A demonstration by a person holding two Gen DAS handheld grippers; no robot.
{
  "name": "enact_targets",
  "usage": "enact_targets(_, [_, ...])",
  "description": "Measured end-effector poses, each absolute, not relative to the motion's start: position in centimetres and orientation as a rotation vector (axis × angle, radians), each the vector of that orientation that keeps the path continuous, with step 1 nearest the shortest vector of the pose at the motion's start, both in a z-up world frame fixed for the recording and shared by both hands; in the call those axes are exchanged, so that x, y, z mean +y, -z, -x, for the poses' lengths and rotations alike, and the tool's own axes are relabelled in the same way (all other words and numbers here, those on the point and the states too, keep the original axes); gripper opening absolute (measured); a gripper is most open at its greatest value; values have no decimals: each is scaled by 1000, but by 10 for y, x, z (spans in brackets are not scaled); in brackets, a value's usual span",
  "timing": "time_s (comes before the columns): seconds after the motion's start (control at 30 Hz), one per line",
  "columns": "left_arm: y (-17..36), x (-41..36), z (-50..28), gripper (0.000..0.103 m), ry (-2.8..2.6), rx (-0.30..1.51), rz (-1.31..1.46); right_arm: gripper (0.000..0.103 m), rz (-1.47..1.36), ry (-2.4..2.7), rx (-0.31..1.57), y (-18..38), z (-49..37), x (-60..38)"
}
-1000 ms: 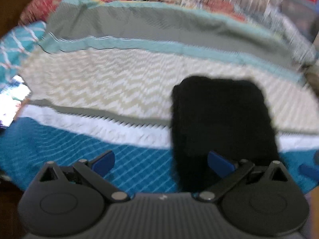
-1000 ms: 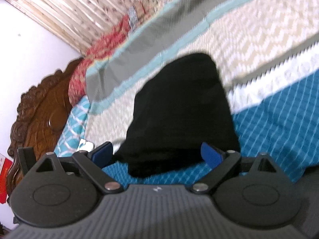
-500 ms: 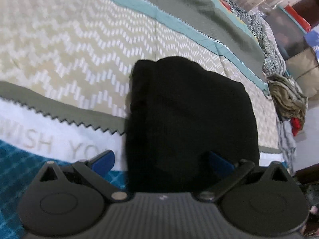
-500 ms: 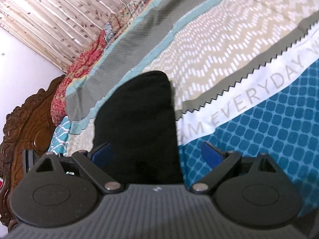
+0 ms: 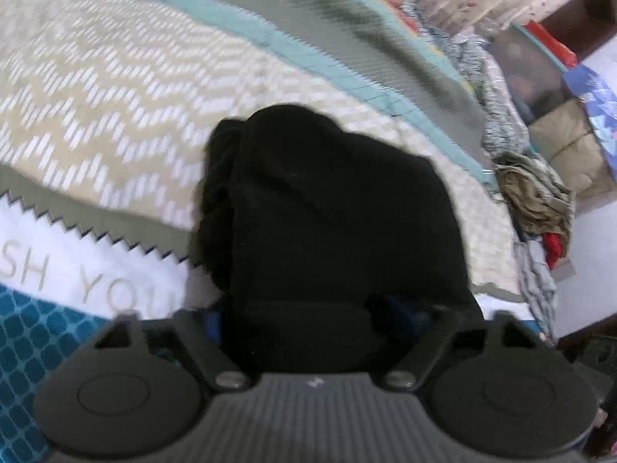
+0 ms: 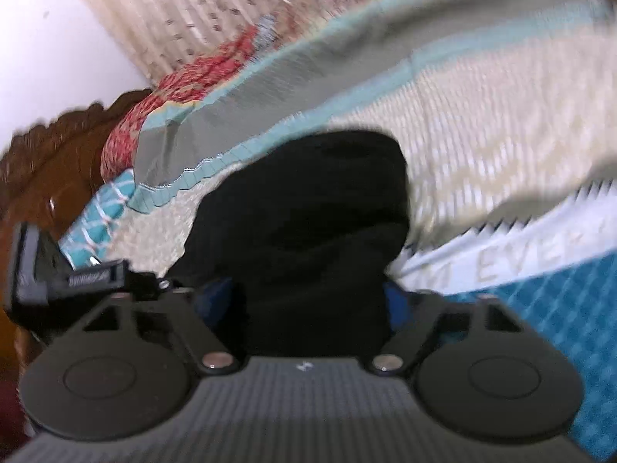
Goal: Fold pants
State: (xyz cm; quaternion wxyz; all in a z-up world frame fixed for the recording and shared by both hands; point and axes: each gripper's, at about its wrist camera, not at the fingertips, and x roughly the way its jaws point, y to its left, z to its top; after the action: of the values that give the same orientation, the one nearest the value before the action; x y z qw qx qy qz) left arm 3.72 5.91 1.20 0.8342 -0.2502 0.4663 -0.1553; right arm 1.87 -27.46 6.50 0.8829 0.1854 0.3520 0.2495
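Left wrist view: your left hand-held gripper (image 5: 308,318) tilts down over the bed (image 5: 96,108), jaws closing with the near edge of the folded black pants (image 5: 339,208) between them; whether the pads press yet, you cannot tell.
Pants, left view: long axis runs away from you.
Right wrist view: your right hand-held gripper (image 6: 308,301) tilts down, jaws closing around the pants (image 6: 316,208); contact unclear.

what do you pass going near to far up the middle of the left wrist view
left gripper, jaws closing with cloth between them → black pants → cream zigzag band of the bedspread → teal stripe → grey band
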Motion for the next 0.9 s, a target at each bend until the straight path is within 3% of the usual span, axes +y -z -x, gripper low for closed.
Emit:
enact_targets(0.03, [-22, 55, -36, 62, 360, 961, 517, 49, -340, -514, 711, -73, -16, -272])
enact_targets(0.07, [-31, 52, -34, 62, 391, 934, 508, 27, -327, -527, 699, -79, -16, -272])
enact_targets(0.13, [-50, 45, -33, 62, 434, 880, 482, 27, -349, -579, 689, -90, -19, -274])
enact_targets(0.23, [-55, 40, -39, 62, 432, 888, 441, 36, -264, -546, 669, -100, -18, -270])
enact_targets(0.27, [-49, 40, -41, 63, 422, 909, 434, 46, -260, -541, 677, -99, -19, -271])
enact_targets(0.3, [-43, 40, -43, 73, 407, 934, 433, 52, -268, -548, 687, -96, -22, -276])
enact_targets(0.37, [-28, 46, -45, 89, 361, 982, 440, 77, -320, -564, 708, -87, -30, -286])
enact_targets(0.47, [-18, 59, -43, 102, 305, 986, 462, 84, -361, -578, 699, -85, -43, -290])
enact_targets(0.63, [-7, 69, -52, 103, 321, 1033, 551, 92, -417, -606, 740, -75, -73, -294])
enact_targets(0.7, [4, 66, -62, 103, 360, 1066, 591, 102, -501, -599, 816, -55, -86, -297])
enact_targets(0.77, [10, 62, -67, 103, 380, 1066, 620, 103, -670, -600, 892, -34, -90, -303])
enact_targets(0.83, [12, 56, -68, 94, 436, 1058, 638, 103, -741, -618, 913, -25, -82, -304])
enact_targets(0.9, [9, 52, -61, 75, 451, 1036, 605, 74, -750, -683, 941, -29, -70, -299])
